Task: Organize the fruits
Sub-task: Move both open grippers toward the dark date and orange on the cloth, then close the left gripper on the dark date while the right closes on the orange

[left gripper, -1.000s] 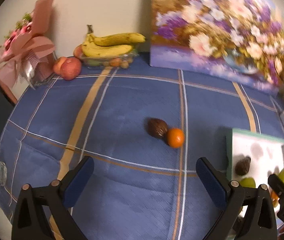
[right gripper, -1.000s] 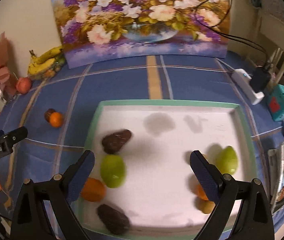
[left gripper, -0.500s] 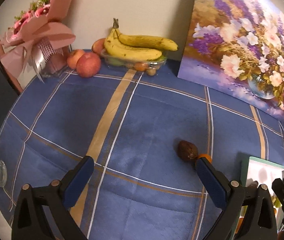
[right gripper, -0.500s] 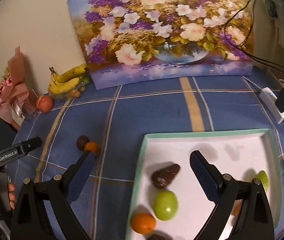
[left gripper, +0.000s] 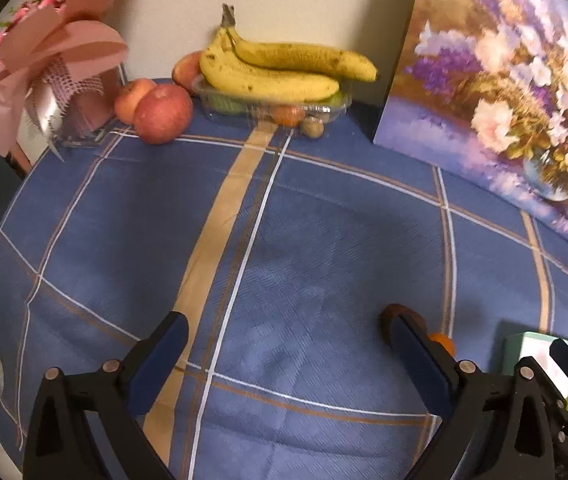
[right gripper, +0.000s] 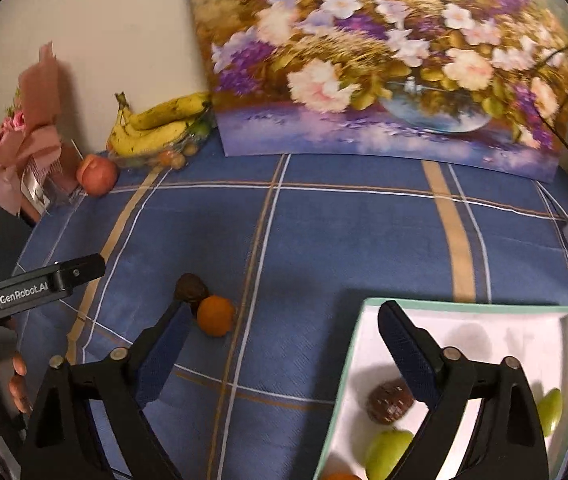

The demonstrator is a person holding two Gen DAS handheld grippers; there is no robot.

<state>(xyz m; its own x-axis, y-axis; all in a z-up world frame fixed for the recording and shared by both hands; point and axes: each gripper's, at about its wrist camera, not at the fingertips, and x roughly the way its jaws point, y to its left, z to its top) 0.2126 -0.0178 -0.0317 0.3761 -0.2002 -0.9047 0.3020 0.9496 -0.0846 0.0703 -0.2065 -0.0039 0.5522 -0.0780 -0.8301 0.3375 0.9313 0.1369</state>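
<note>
since the earlier frames both views have swung away from the tray: in the right wrist view the tray (right gripper: 363, 364) has slid to the lower right, and in the left wrist view the bananas and apples have drawn closer while the brown fruit and orange have slipped behind the right finger. the left claw (left gripper: 284, 354) is spread wide with nothing between its pads, poised over the blue checked cloth on the tabletop (left gripper: 323, 240). the right claw (right gripper: 280, 346) is likewise spread and holds nothing. a dark brown fruit (right gripper: 191, 289) and an orange (right gripper: 215, 315) lie touching each other on the cloth, well apart from the tray, just beside the right claw's left finger in the right wrist view. inside the white tray with the green rim lie another brown fruit (right gripper: 388, 400), a green fruit (right gripper: 385, 450) near the bottom edge and a 2nd green fruit (right gripper: 551, 410) toward the right side. at the back by the wall, a bunch of bananas (left gripper: 280, 68) rests on a clear plastic box (left gripper: 323, 106) of small fruits, with 2 red apples (left gripper: 162, 114) just beside it. a pink wrapped bouquet (left gripper: 44, 68) stands at the left and a flower painting (right gripper: 383, 60) leans against the wall.
</note>
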